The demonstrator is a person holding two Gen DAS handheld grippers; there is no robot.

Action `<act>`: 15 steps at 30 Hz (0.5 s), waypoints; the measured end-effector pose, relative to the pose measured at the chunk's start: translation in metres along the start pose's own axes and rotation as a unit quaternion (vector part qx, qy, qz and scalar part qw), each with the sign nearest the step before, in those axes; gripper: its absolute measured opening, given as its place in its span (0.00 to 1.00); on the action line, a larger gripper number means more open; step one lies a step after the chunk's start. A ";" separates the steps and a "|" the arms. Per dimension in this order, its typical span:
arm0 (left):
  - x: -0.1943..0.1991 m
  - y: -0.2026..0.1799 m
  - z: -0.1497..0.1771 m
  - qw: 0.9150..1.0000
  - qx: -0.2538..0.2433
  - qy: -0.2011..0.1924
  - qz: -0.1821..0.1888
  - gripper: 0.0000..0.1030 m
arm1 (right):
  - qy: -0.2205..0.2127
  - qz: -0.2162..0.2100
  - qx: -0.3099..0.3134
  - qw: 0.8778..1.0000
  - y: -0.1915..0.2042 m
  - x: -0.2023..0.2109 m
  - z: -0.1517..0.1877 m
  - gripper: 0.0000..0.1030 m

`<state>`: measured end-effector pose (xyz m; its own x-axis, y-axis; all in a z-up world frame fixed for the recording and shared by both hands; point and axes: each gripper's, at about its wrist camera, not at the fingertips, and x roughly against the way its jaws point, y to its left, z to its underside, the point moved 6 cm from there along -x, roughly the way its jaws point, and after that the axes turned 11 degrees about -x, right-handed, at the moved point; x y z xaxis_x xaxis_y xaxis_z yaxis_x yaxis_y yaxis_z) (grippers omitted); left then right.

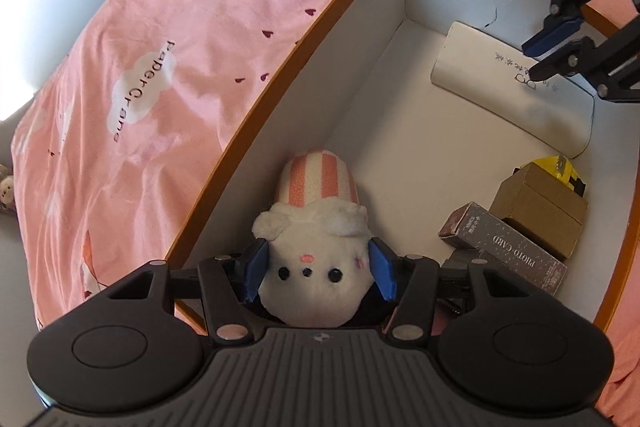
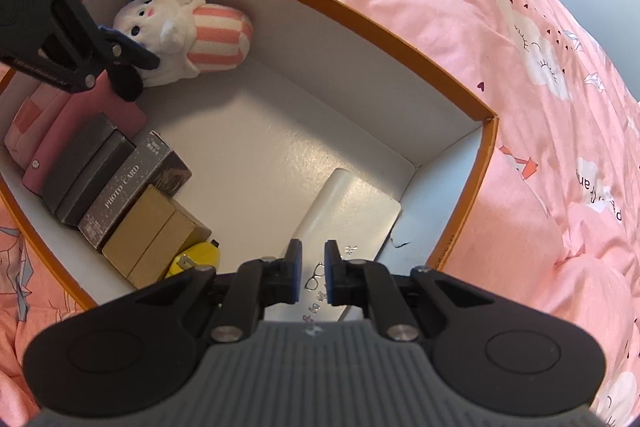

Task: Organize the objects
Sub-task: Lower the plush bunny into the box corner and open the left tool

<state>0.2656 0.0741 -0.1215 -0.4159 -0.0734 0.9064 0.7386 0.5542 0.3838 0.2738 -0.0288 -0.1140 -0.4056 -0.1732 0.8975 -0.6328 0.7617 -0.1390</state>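
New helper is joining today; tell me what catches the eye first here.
The white plush toy with a pink-striped body lies in the orange-rimmed cardboard box, between the left gripper's blue pads. A row of small boxes, one reading PHOTO CARD, lines the opposite wall. The box sits on a pink cloud-print bedspread.

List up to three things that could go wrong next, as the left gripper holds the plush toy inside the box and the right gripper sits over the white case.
1. The left gripper grips the plush toy only by its soft head; it could slip or drop crookedly.
2. The toy sits tight against the box wall, so the gripper may bump the wall.
3. The right gripper, shut, hovers just over the white case and might shove it.
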 end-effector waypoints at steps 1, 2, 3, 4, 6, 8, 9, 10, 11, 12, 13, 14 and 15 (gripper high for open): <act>-0.004 0.001 0.001 1.000 -0.002 0.010 -0.002 0.55 | 0.001 0.001 0.000 1.000 0.000 0.000 0.001 0.10; -0.007 0.002 0.001 1.000 -0.002 0.016 -0.001 0.58 | 0.002 0.003 -0.001 1.000 -0.001 0.000 0.002 0.10; -0.008 0.002 0.001 1.000 -0.001 0.016 0.002 0.59 | 0.002 0.004 -0.002 1.000 -0.001 0.000 0.003 0.10; -0.009 0.003 0.001 1.000 0.003 0.015 0.005 0.60 | 0.002 0.005 -0.004 1.000 -0.002 0.000 0.003 0.10; -0.008 0.003 0.001 1.000 0.007 0.014 0.004 0.62 | 0.002 0.004 -0.008 1.000 -0.004 0.001 0.005 0.10; -0.005 0.000 0.001 1.000 0.003 0.007 -0.003 0.62 | 0.004 0.005 -0.013 1.000 -0.006 0.000 0.007 0.10; -0.003 -0.001 0.001 1.000 0.002 0.003 -0.007 0.62 | 0.007 0.004 -0.015 1.000 -0.007 0.000 0.008 0.10; -0.001 -0.001 0.002 1.000 0.002 -0.002 -0.010 0.62 | 0.009 0.003 -0.018 1.000 -0.008 -0.001 0.009 0.10; 0.001 -0.002 0.002 1.000 0.003 -0.006 -0.013 0.64 | 0.011 0.002 -0.021 1.000 -0.008 -0.001 0.009 0.10; 0.005 -0.001 0.001 1.000 0.005 -0.014 -0.018 0.66 | 0.012 0.001 -0.025 1.000 -0.009 -0.001 0.010 0.10; 0.009 -0.001 0.002 1.000 0.008 -0.020 -0.020 0.67 | 0.011 0.001 -0.029 1.000 -0.010 0.000 0.010 0.11; 0.014 0.000 0.001 0.999 0.013 -0.029 -0.020 0.67 | 0.010 -0.001 -0.033 0.999 -0.011 0.002 0.011 0.14; 0.019 0.001 0.001 0.999 0.019 -0.037 -0.019 0.67 | 0.006 -0.003 -0.038 0.999 -0.011 0.005 0.011 0.16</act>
<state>0.2575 0.0739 -0.1042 -0.4829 -0.0351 0.8750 0.7008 0.5836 0.4102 0.2717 -0.0449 -0.1125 -0.3932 -0.1702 0.9036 -0.5824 0.8065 -0.1014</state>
